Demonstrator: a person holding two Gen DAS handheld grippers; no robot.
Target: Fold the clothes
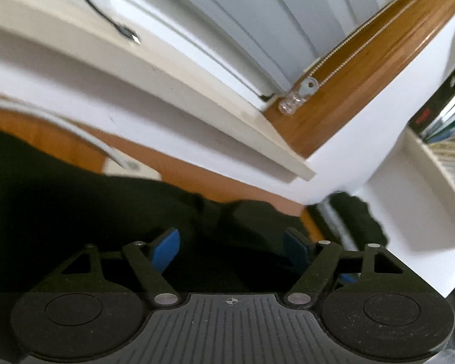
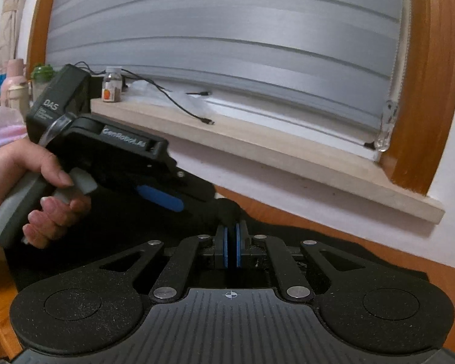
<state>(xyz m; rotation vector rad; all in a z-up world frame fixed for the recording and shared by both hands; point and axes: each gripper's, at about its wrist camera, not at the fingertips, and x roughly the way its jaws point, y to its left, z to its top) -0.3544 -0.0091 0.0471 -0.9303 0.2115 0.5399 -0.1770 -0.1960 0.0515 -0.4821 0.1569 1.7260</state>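
A dark garment (image 1: 75, 200) lies spread over the wooden table (image 1: 197, 176). My left gripper (image 1: 232, 250) is open above it. Its blue pads (image 1: 166, 248) stand wide apart, and a raised fold of the cloth sits between them without being pressed. In the right wrist view the same garment (image 2: 333, 239) covers the table under my right gripper (image 2: 232, 248). Its blue pads are nearly together, with a bunch of dark cloth pinched at their tips. The left gripper (image 2: 197, 194), held in a hand (image 2: 15, 176), reaches in from the left, close to the right fingertips.
A pale window sill (image 2: 257, 148) runs behind the table, with a black cable (image 2: 179, 106) and a small jar (image 2: 112, 88) on it. Grey blinds (image 2: 227, 45) sit in a wooden frame. Bottles (image 2: 15, 85) stand far left. A white shelf with books (image 1: 446, 127) is at the right.
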